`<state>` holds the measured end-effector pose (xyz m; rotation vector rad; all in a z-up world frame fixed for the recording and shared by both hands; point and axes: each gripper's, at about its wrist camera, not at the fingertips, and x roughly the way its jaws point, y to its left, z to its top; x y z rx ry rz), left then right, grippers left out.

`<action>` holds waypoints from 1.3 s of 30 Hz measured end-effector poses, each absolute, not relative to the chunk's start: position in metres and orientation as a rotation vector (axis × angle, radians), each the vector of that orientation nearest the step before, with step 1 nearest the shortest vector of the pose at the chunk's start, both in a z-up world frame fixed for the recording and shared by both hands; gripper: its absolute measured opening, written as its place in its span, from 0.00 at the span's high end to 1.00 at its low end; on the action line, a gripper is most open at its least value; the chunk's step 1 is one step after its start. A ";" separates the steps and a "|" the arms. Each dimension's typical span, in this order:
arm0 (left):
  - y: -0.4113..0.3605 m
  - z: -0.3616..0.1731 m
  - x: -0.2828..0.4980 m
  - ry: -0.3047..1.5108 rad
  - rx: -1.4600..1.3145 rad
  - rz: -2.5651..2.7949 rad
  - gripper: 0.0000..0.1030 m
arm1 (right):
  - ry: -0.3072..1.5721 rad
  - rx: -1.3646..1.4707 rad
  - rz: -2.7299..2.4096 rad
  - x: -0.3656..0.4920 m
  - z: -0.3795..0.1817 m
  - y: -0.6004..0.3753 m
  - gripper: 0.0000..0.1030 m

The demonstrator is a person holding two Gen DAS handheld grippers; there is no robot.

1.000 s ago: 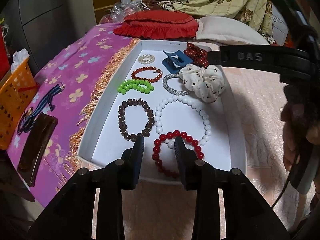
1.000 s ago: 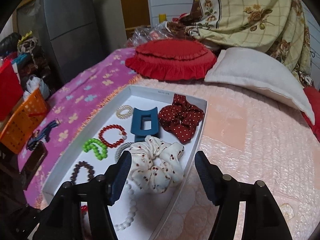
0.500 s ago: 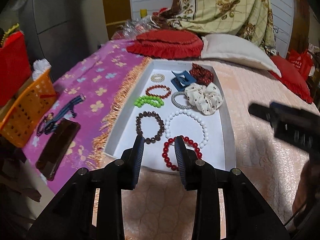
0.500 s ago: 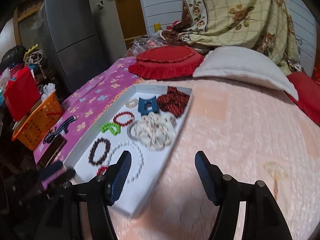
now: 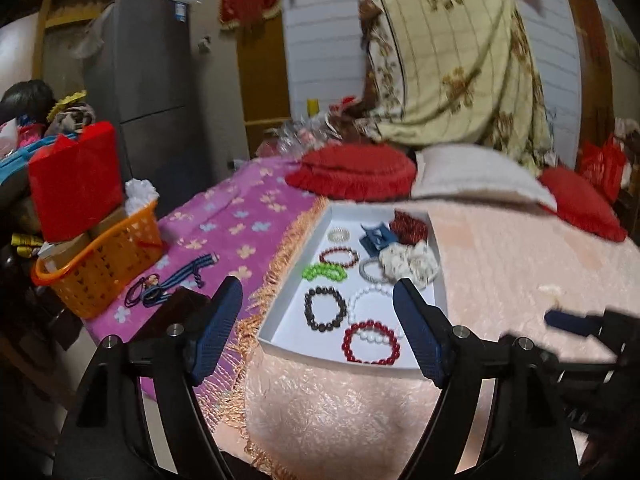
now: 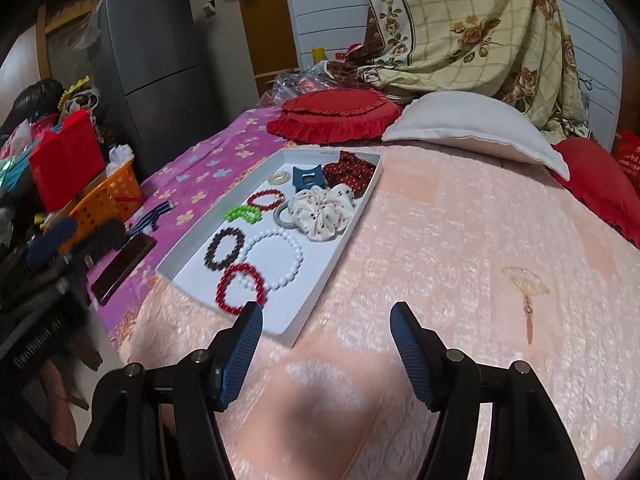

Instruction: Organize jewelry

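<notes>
Both tongs have drawn back from the white tray [image 6: 362,196], left tongs [image 5: 318,330] just spread wide, right tongs [image 6: 326,346] spread, empty.

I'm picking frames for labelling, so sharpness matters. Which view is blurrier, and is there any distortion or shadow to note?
Left wrist view: motion-smeared, the white tray and floral blanket look soft, and the right tool is streaked. Right wrist view: crisper on the tray's beads, only the left tool is blurred, with a soft shadow on the peach bedspread. Both views bend at the edges.
</notes>
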<state>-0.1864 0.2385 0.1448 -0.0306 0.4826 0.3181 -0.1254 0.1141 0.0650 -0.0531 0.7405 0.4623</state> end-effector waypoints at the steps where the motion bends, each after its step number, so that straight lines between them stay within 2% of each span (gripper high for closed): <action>1: 0.240 0.150 -0.192 0.462 -0.048 0.321 0.24 | 0.740 -0.055 0.465 -0.130 0.066 0.115 0.38; 8: 0.252 0.165 -0.211 0.437 -0.106 0.347 0.23 | 0.706 -0.098 0.489 -0.162 0.073 0.121 0.37; 12: 0.258 0.163 -0.220 0.465 -0.106 0.342 0.22 | 0.692 -0.114 0.480 -0.177 0.070 0.126 0.32; 18: 0.261 0.147 -0.225 0.550 -0.089 0.375 0.22 | 0.696 -0.133 0.465 -0.184 0.061 0.133 0.32; 39: 0.250 0.105 -0.218 0.674 -0.080 0.352 0.22 | 0.772 -0.153 0.353 -0.178 0.026 0.135 0.32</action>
